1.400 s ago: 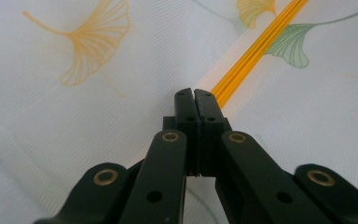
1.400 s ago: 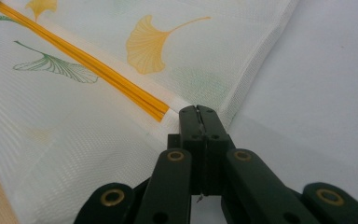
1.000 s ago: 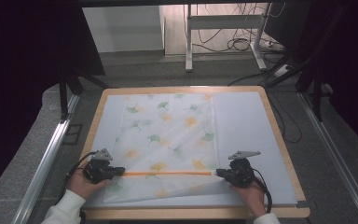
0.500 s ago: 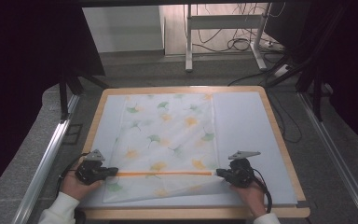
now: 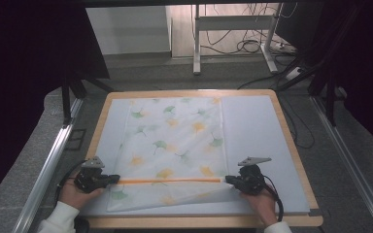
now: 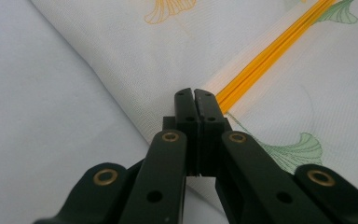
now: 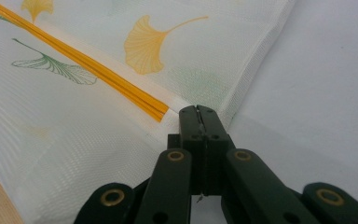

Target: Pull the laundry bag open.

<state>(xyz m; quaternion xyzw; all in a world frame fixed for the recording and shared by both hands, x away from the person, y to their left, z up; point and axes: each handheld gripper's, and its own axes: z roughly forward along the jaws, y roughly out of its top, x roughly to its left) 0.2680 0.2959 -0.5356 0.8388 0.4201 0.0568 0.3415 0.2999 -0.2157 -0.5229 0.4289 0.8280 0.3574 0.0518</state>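
A thin white cloth (image 5: 175,141) printed with green and yellow ginkgo leaves lies on the pale mat (image 5: 252,131). Its near part is folded, and an orange-striped hem (image 5: 170,180) runs taut between the two grippers. My left gripper (image 5: 115,180) is shut on the hem's left end, held by a hand in a white sleeve. My right gripper (image 5: 227,180) is shut on the hem's right end. In the left gripper view the jaws (image 6: 195,95) pinch the cloth edge beside the orange stripe (image 6: 265,58). In the right gripper view the jaws (image 7: 198,112) pinch the corner where the stripe (image 7: 88,63) ends.
The mat lies on a wooden-rimmed table (image 5: 194,222). Metal rails run along the left (image 5: 48,165) and right (image 5: 354,165) sides. Desk legs and cables (image 5: 233,43) stand on the floor behind the table.
My left gripper has shifted a little to the left, pulling the orange hem straighter. The right gripper has stayed put.
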